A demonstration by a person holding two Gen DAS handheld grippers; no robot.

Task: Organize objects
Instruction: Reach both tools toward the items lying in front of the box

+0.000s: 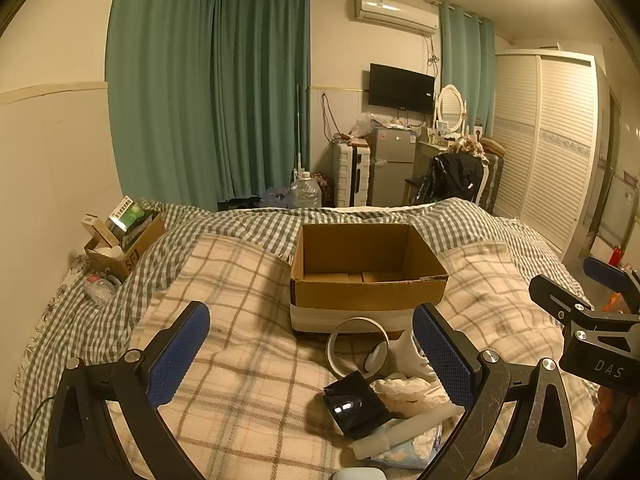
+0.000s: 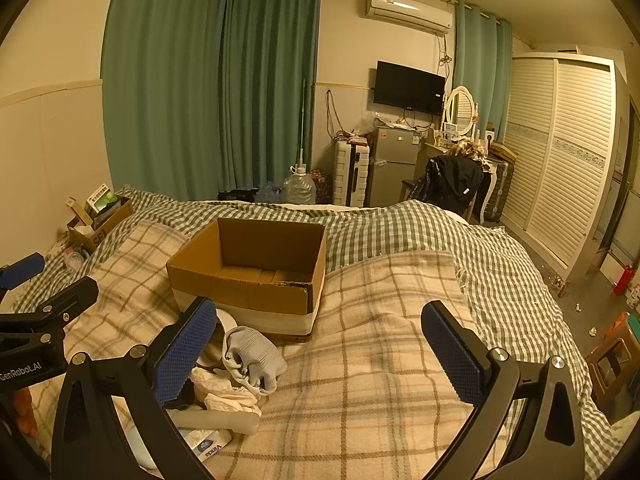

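Note:
An open, empty cardboard box (image 1: 366,276) stands on the plaid blanket; it also shows in the right wrist view (image 2: 256,268). In front of it lies a small pile: a white tape roll (image 1: 357,346), a black cup (image 1: 352,402), a white cylinder (image 1: 404,428), crumpled white tissue (image 1: 408,390) and a tissue pack (image 2: 210,444). A grey sock (image 2: 252,358) lies there too. My left gripper (image 1: 310,354) is open above the pile. My right gripper (image 2: 320,354) is open to the right of the pile, over bare blanket.
A second cardboard box (image 1: 124,240) full of items sits at the bed's far left by the wall, with a crushed plastic bottle (image 1: 100,286) beside it. Beyond the bed are a fridge (image 1: 390,166), a chair with a black jacket (image 1: 454,176) and a wardrobe (image 1: 548,148).

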